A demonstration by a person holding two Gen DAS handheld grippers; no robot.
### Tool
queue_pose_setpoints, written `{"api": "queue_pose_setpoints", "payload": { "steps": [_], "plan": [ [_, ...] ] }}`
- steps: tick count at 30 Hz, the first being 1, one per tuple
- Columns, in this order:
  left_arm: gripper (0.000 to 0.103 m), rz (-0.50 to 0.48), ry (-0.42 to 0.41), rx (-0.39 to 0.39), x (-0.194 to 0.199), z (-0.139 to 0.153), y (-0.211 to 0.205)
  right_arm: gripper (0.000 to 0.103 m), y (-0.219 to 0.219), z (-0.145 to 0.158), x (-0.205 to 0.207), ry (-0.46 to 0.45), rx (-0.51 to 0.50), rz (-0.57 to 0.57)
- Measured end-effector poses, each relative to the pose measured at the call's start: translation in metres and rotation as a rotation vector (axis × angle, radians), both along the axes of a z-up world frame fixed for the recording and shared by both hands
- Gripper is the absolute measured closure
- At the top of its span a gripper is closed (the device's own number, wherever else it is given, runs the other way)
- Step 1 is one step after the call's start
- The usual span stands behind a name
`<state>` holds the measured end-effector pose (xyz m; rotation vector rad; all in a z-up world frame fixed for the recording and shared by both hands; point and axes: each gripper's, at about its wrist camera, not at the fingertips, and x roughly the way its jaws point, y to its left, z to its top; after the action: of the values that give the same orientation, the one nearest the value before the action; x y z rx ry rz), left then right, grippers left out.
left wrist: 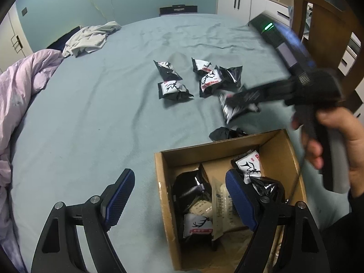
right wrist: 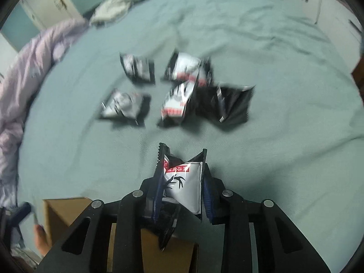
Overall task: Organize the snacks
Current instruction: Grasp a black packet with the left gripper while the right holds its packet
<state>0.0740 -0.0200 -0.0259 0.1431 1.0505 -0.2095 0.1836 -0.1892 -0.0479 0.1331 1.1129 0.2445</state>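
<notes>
An open cardboard box (left wrist: pixel 162 182) sits on the teal bed sheet (left wrist: pixel 102 118), with several black-and-white snack packets (left wrist: pixel 198 225) inside. My left gripper (left wrist: pixel 179 199) is open and empty, its fingers straddling the box's left wall. Beyond the box, my right gripper (right wrist: pixel 182 182) is shut on a black-and-white snack packet (right wrist: pixel 184 182). In the left wrist view that gripper (left wrist: pixel 238 102) is blurred, with the packet (left wrist: pixel 232 110) at its tip. Several loose packets (left wrist: pixel 171 88) lie in a cluster at mid-bed, and a dark one (left wrist: pixel 225 133) rests against the box's far wall.
A lilac duvet (left wrist: pixel 20 95) is bunched along the left edge and a grey garment (left wrist: pixel 91 37) lies at the far left. A wooden chair (left wrist: pixel 327 22) and white cabinets (left wrist: pixel 236 2) stand at the right. The person's hand (left wrist: pixel 336 141) holds the right gripper's handle.
</notes>
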Motion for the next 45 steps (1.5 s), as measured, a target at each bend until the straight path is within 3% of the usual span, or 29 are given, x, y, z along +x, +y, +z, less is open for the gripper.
{"api": "queue_pose_setpoints", "payload": {
  "steps": [5, 10, 14, 18, 23, 27, 30, 33, 36, 38, 40, 45],
  "plan": [
    [0.02, 0.015, 0.019, -0.024, 0.008, 0.001, 0.002, 0.075, -0.03, 0.038, -0.044, -0.059, -0.044, -0.15],
    [0.02, 0.041, 0.076, -0.109, 0.035, 0.01, 0.0, 0.075, -0.05, 0.063, -0.114, -0.131, -0.056, -0.245],
    [0.02, 0.056, 0.212, -0.184, 0.08, 0.003, -0.015, 0.075, -0.058, 0.056, -0.177, -0.168, 0.047, -0.283],
    [0.02, 0.056, 0.377, -0.162, 0.116, -0.027, -0.044, 0.075, -0.064, 0.049, -0.214, -0.178, 0.062, -0.297],
    [0.02, 0.077, 0.552, -0.101, 0.132, -0.078, -0.067, 0.075, -0.045, 0.063, -0.215, -0.286, -0.001, -0.24],
    [0.019, 0.102, 0.641, -0.087, 0.131, -0.104, -0.073, 0.075, -0.034, 0.056, -0.209, -0.308, -0.014, -0.214],
    [0.018, 0.101, 0.641, -0.039, 0.13, -0.109, -0.083, 0.075, -0.025, 0.048, -0.209, -0.304, -0.092, -0.194],
    [0.019, 0.097, 0.626, 0.005, 0.128, -0.111, -0.091, 0.075, -0.023, 0.05, -0.21, -0.324, -0.085, -0.188],
    [0.038, 0.074, 0.57, 0.06, 0.122, -0.107, -0.1, 0.075, -0.023, 0.051, -0.208, -0.345, -0.079, -0.2],
    [0.081, 0.041, 0.52, 0.096, 0.119, -0.099, -0.108, 0.075, -0.023, 0.049, -0.207, -0.343, -0.081, -0.205],
    [0.082, 0.036, 0.492, 0.105, 0.117, -0.093, -0.112, 0.075, -0.023, 0.047, -0.207, -0.337, -0.083, -0.21],
    [0.084, 0.075, 0.373, 0.032, 0.108, -0.064, -0.102, 0.075, -0.024, 0.046, -0.206, -0.326, -0.07, -0.204]
  ]
}}
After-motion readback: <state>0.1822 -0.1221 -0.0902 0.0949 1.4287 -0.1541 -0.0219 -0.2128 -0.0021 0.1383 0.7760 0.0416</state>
